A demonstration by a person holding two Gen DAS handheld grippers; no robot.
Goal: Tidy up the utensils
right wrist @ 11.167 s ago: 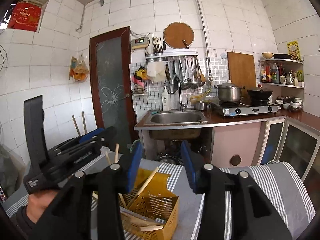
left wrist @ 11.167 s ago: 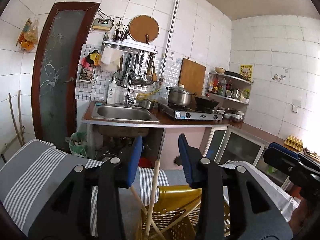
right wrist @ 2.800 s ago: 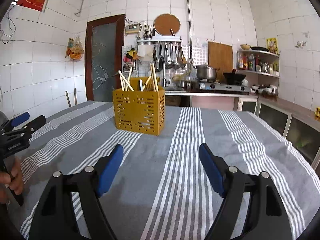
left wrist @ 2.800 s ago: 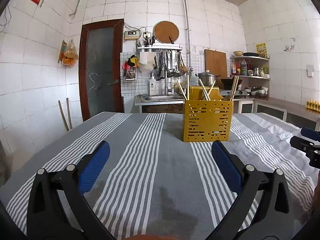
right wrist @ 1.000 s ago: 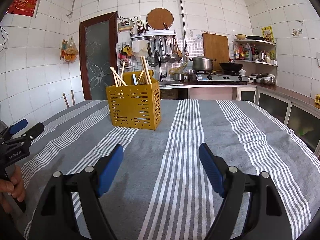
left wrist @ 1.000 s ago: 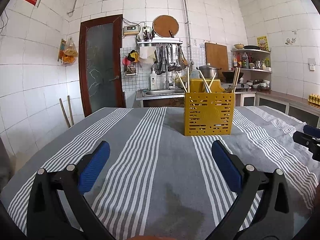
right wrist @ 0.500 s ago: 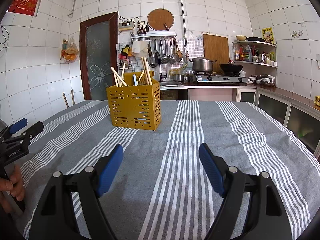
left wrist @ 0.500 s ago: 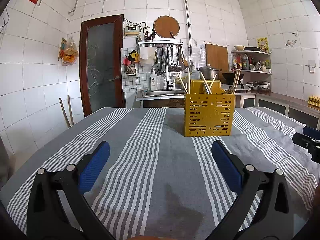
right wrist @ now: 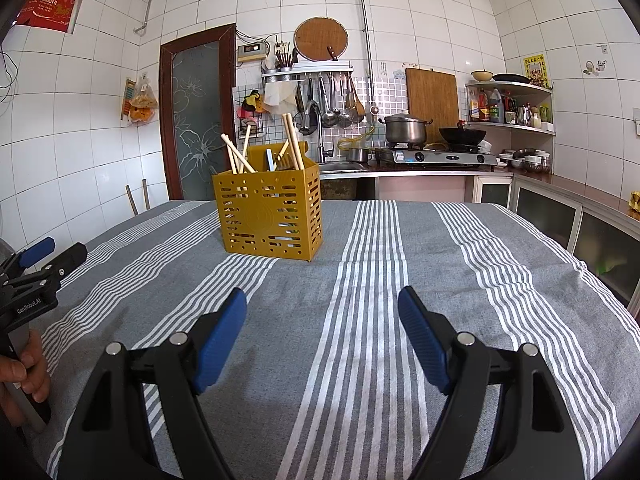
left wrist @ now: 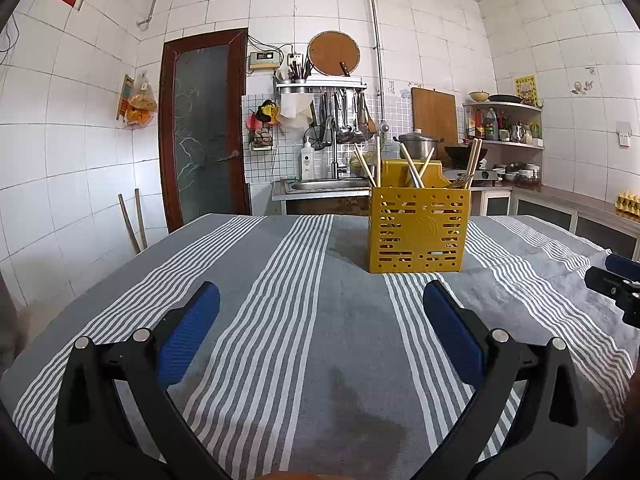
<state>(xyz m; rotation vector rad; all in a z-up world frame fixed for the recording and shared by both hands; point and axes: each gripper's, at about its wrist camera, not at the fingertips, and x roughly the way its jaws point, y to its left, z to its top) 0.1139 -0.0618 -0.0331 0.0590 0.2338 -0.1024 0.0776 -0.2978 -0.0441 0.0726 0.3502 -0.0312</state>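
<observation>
We look across a table covered by a grey striped cloth [left wrist: 280, 320], and near its far middle stands the yellow basket [left wrist: 418, 230], upright on the cloth with its slotted front wall facing us and its open mouth pointing straight up. Its wider side runs across our view; in the right wrist view we see the same basket [right wrist: 270, 216] turned slightly, one corner nearer to us.

The chopsticks [left wrist: 412, 166] stand inside the basket with their long axes roughly vertical, tips rising above the rim and fanning outward: some lean left, some lean right, and a pair at the right end tilts away to the right. In the right wrist view the chopsticks [right wrist: 240, 156] spread in the same loose fan, beside a flat blue-grey utensil [right wrist: 270, 160] standing upright behind the front wall. Which compartment each stick sits in we cannot tell.

Our left gripper [left wrist: 320, 308] hovers low over the cloth, well short of the basket, its blue-padded jaws spread wide with only cloth between them. Our right gripper [right wrist: 322, 308] is likewise spread wide and holds nothing, with the basket ahead and to its left. At the left edge of the right wrist view a hand [right wrist: 20, 372] grips the handle of the other tool.

Behind the table we see a sink [left wrist: 328, 186] and a stove [right wrist: 436, 156].
</observation>
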